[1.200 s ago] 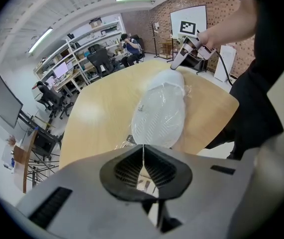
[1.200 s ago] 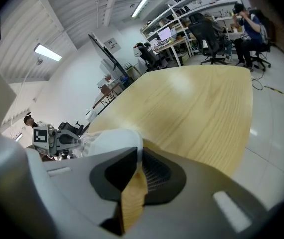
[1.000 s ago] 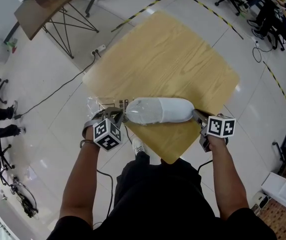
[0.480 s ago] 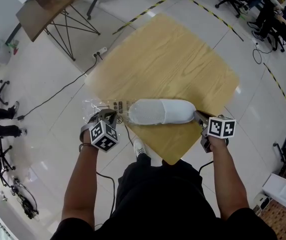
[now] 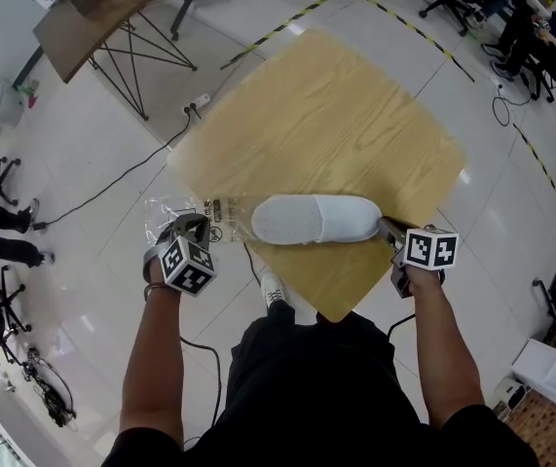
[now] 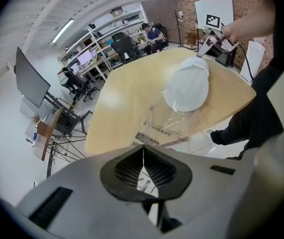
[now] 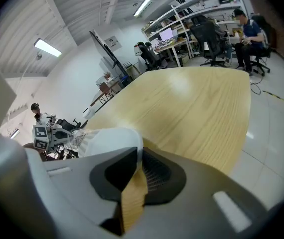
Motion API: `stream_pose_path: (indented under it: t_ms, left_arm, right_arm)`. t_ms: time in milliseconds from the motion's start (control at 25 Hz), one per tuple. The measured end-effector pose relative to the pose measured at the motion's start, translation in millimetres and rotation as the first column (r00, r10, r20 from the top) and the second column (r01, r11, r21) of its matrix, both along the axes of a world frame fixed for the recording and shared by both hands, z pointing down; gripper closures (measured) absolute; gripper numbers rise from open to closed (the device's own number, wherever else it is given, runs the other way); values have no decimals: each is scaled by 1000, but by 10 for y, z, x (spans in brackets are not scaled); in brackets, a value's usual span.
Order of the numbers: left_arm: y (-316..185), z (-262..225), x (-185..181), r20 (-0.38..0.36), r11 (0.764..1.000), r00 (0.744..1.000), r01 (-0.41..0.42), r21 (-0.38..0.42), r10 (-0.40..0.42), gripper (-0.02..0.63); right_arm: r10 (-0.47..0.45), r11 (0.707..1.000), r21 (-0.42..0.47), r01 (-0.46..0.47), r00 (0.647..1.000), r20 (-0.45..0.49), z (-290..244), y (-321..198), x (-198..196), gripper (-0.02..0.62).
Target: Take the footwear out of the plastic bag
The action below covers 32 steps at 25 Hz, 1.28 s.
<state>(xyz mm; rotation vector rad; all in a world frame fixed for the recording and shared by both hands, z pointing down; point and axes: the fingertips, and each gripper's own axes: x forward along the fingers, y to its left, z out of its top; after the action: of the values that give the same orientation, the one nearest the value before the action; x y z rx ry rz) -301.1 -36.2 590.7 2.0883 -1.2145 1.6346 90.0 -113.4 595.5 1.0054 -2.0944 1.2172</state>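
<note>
1. Gripping with my right claw [image 5: 383, 226]: the jaws are clamped on the right-hand end of the white slipper [image 5: 315, 219], right at the near-right edge of the table [image 5: 336, 115].
2. The right gripper view shows it plainly. The slipper's pale rim sits between the two dark pads, and the rest of the slipper runs away from me across the wood.
3. The slipper lies flat on the table, stretched across the corner nearest my body. One end is at the near-right edge and the other reaches towards the near-left edge.
4. Over to my left claw [image 5: 192, 224]: the jaws are pressed together, pinching the clear plastic bag [image 5: 182, 209] by its far end.
5. That claw is out beyond the near-left edge of the table, over the floor [image 5: 92, 261], pointing steeply down.
6. The bag is drawn out between the left claw and the slipper. Its printed strip lies just at the table's near-left edge, and the crinkled film beyond it hangs off the table.
7. From the left gripper view the film runs from my jaws up to the slipper's rounded end. Most of the slipper is bare, but I can't quite tell whether its tip is inside the bag's mouth or only touching it.
8. My two claws are well apart, one at each end of the slipper-and-bag line, with the table's near corner between my arms.
9. Below that corner my own shoe [image 5: 270, 285] shows on the floor.
</note>
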Motion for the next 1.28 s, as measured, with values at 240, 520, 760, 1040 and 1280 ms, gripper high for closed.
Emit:
stream_pose_path:
  t_ms: [240,520,760,1040,1280]
  left_arm:
    - [-57,-103,-288,13,995,996,86,40,-87,595]
    - [-212,-363,-689,39,978,983,173,117,-179,597]
    - [-473,-481,-376,10,981,993,117,157,-120,597]
    - [-1101,-620,535,-82,977,997,5,213,13,597]
    - [-1640,-711,1397,-106,963,981,-136,231,164,597]
  right_arm:
    - [2,1000,-1,-2,1000,-6,-2,-11,42,560]
    - [-1,1000,-1,1,1000,-14,-2,-22,35,560]
    - [3,1000,-3,-3,1000,-7,-11,-31,9,560]
    - [13,1000,-5,-13,1000,3,2,-41,0,560]
    - [17,1000,-8,-16,1000,16,9,-51,24,560]
